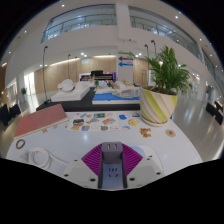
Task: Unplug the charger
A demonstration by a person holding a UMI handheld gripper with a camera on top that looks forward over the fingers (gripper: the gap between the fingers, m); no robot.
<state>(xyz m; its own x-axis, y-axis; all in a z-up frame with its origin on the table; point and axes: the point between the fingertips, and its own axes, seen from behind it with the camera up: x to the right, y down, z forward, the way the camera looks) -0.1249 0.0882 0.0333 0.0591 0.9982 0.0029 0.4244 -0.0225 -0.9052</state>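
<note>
A grey block-shaped charger [111,150] sits between my gripper's magenta pads [95,160], low over the white table [60,140]. Below it, towards the camera, is a lighter grey face with two small slots [110,173], which looks like a socket strip. My gripper [111,152] has both pads against the sides of the grey block, so it is shut on it. The join between charger and socket is hidden.
A potted green plant in a striped pot [158,100] stands ahead to the right. A pink book [40,121] lies ahead to the left. Several small flat cards and coasters [105,122] are spread across the table beyond the fingers. A small ring [20,144] lies at the left.
</note>
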